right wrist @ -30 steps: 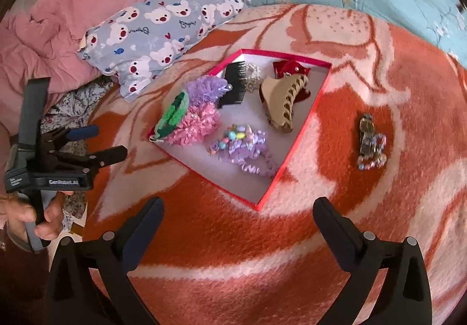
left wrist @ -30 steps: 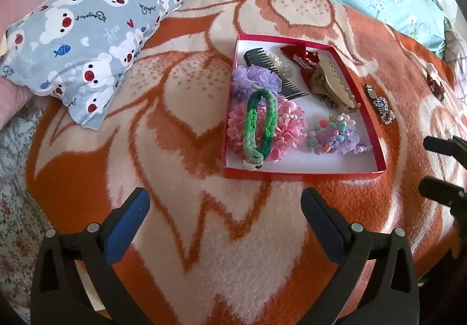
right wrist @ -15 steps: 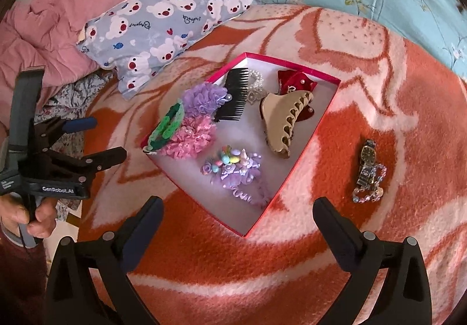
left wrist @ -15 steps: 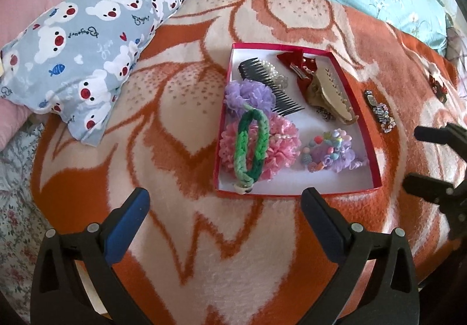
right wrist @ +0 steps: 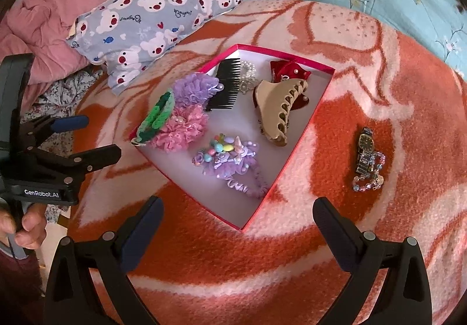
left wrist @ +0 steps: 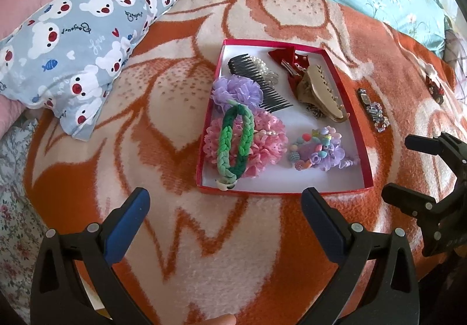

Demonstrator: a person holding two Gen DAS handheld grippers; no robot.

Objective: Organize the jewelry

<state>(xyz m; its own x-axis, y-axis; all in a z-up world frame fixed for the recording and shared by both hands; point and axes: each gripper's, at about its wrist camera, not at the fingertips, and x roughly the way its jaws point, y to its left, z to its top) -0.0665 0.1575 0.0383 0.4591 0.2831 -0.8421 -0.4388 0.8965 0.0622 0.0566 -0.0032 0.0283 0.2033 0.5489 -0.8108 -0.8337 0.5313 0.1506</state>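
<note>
Nearer now: one red box [left wrist: 354, 120], two spread tongs [left wrist: 224, 202].

Black gripper [right wrist: 96, 138] – blue pad (GenRobot.AI marking), silver screws.

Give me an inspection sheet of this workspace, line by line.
Surface: orange and cream blanket over a bed.
Job's things: red box holding scrunchies, a green braided band, black comb, beige claw clip, red clip, beaded purple tie. Watch and bead bracelet lie outside the box on the blanket.
Clutter: small dark item far off on the blanket, unclear.
Grippers: left gripper and right gripper both open, empty, above the blanket.
Cables: nothing seen.
Surroundings: bear pillow, pink quilt, teal floral bedding.
</note>
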